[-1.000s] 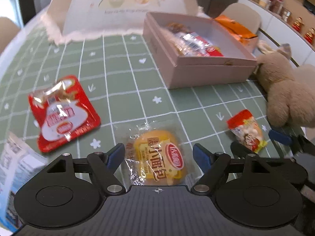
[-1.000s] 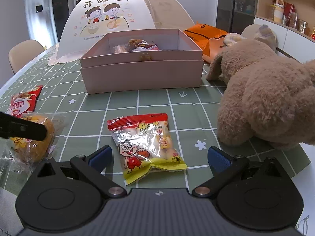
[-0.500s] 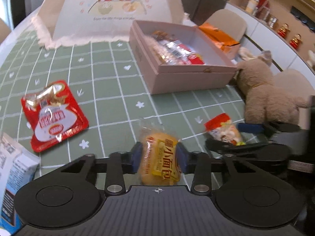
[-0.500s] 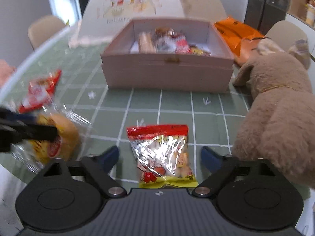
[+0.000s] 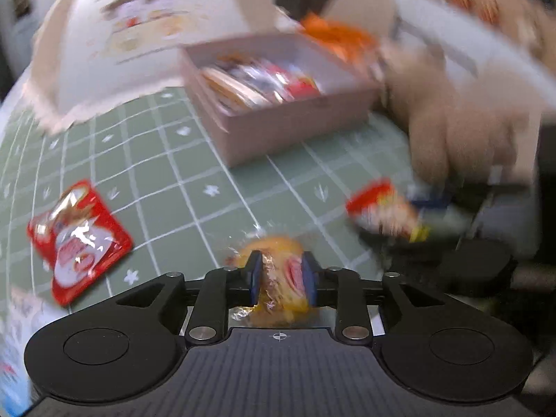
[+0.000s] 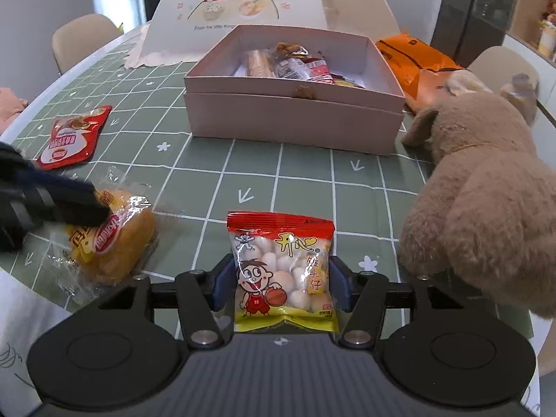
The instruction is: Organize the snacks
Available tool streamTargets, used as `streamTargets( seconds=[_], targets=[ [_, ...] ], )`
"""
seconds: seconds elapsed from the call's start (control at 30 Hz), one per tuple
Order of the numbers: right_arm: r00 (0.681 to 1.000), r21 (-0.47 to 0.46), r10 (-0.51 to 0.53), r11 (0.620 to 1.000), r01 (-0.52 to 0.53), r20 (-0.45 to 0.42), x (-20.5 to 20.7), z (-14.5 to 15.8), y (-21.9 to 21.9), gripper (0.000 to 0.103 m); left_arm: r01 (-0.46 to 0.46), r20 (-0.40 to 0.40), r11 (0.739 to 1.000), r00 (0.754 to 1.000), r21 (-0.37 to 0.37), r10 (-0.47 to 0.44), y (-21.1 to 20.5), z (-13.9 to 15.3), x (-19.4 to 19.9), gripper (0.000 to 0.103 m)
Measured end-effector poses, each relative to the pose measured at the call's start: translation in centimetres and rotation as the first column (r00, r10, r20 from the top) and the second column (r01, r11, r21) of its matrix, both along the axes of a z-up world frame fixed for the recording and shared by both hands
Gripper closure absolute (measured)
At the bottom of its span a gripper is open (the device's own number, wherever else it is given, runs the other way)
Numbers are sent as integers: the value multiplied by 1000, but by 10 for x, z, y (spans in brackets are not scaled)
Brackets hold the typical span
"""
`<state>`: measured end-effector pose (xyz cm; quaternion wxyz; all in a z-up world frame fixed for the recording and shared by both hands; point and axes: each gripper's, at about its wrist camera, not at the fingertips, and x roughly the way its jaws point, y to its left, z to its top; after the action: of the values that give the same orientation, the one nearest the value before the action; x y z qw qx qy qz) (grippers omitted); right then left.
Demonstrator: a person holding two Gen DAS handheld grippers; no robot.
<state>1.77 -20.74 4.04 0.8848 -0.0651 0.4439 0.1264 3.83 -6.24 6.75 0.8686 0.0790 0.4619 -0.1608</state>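
Fingers of the left gripper (image 5: 282, 279) are pinching the yellow bun packet (image 5: 278, 278), while the right gripper (image 6: 279, 286) is closing around the ball-snack bag (image 6: 283, 271) on the counter (image 6: 312, 191).

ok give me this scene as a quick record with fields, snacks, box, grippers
left gripper: shut on wrapped bun
right gripper: closing around puff-ball packet, pads at its sides
box: pink, open, several snacks inside
loose snack: red packet flat on green tablecloth
beside box: plush toy, orange bag
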Motion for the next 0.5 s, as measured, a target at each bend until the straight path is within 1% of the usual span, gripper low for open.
streamTargets(
  seconds=[0.03, 0.07, 0.1, 0.13, 0.17, 0.27, 0.33, 0.43, 0.47, 0.5],
  targets=[
    [1000, 2, -10, 1000, 10, 1, -1, -1, -2, 39, 28, 35, 999, 999, 45, -30, -8, -2, -3, 69],
    [1000, 5, -16, 1000, 16, 0, -1, -2, -3, 35, 46, 41, 996, 998, 72, -49, -13, -3, -5, 60],
    [1000, 8, -22, 1000, 22, 0, -1, -2, -5, 32, 63, 34, 995, 997, 74, -65, -17, -4, -6, 53],
    [1000, 12, -27, 1000, 27, 1, -2, -3, -8, 30, 76, 23, 995, 997, 62, -78, -18, -5, -5, 39],
    [999, 17, -34, 999, 34, 0, -3, -4, -10, 28, 83, 13, 995, 996, 50, -84, -19, -6, -4, 33],
    [999, 31, -43, 999, 43, -2, -2, -5, -14, 25, 72, 3, 997, 997, 23, -72, -16, -4, -3, 33],
    [999, 23, -42, 999, 42, 4, -3, -6, -13, 24, 44, 7, 999, 999, 14, -44, -10, -2, -3, 36],
    [999, 23, -40, 999, 40, 16, -3, -6, -12, 22, -4, 6, 999, 1000, 53, 4, -2, -3, -1, 36],
    [999, 25, -41, 999, 40, 18, -3, -6, -11, 22, -18, -2, 997, 1000, 68, 19, 0, -6, 1, 33],
    [999, 28, -42, 999, 42, 19, -3, -6, -11, 22, -28, -15, 998, 999, 61, 29, 4, -8, 4, 33]
  ],
)
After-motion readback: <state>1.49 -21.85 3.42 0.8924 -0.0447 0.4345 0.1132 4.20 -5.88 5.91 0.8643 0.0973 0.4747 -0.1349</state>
